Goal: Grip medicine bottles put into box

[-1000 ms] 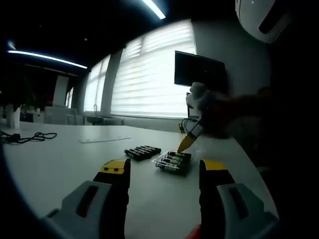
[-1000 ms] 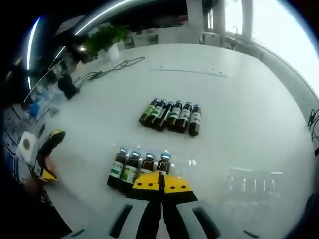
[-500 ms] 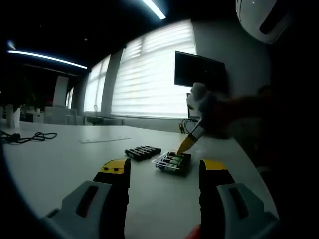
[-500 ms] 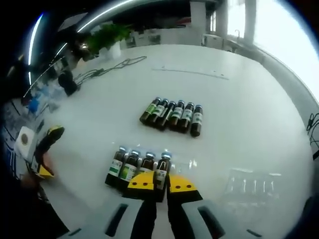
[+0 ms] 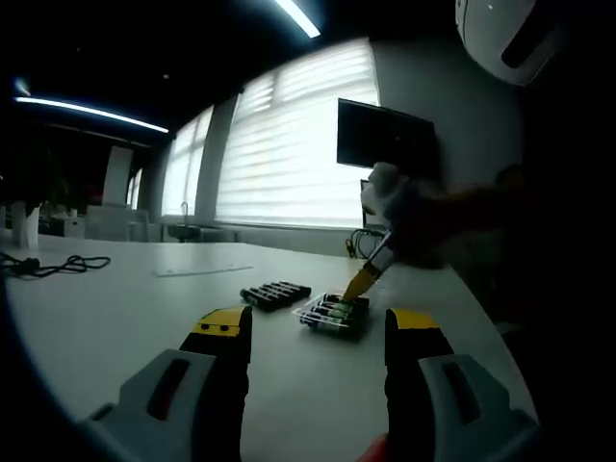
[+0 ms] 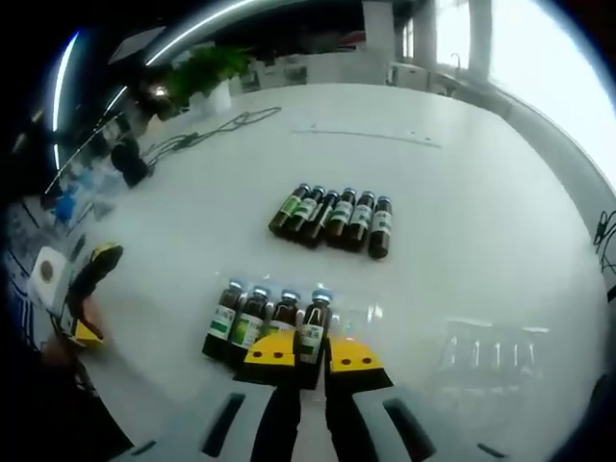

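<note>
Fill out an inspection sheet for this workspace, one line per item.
Surface: white table, mostly bare.
Job's things: four bottles lie side by side in a clear tray; five loose bottles lie in a row further off; a second clear tray sits empty to the side.
Clutter: nothing seen beyond the job's things.
Grippers: right gripper has its jaws around the end bottle in the tray; left gripper is open, held away.
Cables: black cable at the far side of the table.
Surroundings: green plant, blinds, wall screen.
</note>
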Available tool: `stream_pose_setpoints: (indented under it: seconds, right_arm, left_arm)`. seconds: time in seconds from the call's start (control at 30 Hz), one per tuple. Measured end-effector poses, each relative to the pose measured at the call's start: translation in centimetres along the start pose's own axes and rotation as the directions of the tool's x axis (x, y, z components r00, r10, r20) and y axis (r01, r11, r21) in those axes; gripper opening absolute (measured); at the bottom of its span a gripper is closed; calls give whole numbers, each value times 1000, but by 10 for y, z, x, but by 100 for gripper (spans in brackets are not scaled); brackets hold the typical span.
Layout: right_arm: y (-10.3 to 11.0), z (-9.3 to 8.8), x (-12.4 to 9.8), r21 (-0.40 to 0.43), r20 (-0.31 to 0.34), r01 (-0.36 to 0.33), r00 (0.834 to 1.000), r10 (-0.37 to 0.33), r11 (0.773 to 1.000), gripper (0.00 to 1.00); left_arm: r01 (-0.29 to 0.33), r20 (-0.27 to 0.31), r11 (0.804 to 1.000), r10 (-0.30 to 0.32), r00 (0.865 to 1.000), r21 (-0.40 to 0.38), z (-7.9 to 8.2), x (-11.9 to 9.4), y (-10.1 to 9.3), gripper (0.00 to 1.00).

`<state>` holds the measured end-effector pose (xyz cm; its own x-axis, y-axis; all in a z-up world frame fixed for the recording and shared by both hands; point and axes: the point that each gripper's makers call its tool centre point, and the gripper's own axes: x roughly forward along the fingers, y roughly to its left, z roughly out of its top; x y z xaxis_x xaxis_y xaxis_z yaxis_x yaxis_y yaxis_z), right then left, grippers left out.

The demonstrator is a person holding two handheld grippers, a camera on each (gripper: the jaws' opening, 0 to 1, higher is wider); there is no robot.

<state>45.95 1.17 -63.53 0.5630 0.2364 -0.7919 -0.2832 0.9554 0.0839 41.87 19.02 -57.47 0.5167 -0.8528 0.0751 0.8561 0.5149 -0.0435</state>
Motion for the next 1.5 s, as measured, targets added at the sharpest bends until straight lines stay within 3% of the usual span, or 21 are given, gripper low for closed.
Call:
stream_pose_setpoints:
  seconds: [0.1, 0.2, 0.63, 0.87, 1.13, 1.5]
  right_arm:
    - [1, -3, 2, -19, 6, -5, 1000, 5, 1000, 4]
    - [0, -5, 3, 21, 5, 2, 1000, -2, 1000, 4]
    - [2, -8, 6, 42, 24, -6, 1000, 5, 999, 7]
    - [1, -5, 3, 62, 82, -7, 997, 1, 998, 7]
    - [-4, 11, -6, 62, 146, -4, 989, -6, 998, 5]
    - [-14, 50, -15, 83, 270, 12, 962, -34, 996, 7]
  left_arm:
    - [1, 0, 1000, -1, 1000, 0, 0, 0, 0, 48]
    - [0, -2, 1000, 0, 1000, 1, 0, 0, 0, 48]
    - [-2, -11, 1000, 2, 1000, 5, -1, 1, 0, 48]
    - [-2, -17, 1000, 2, 1000, 7, -3, 1, -1, 48]
    - [-4, -21, 1000, 4, 1000, 10, -3, 1, 0, 48]
    - [-3, -24, 1000, 3, 1000, 8, -4, 1, -1, 48]
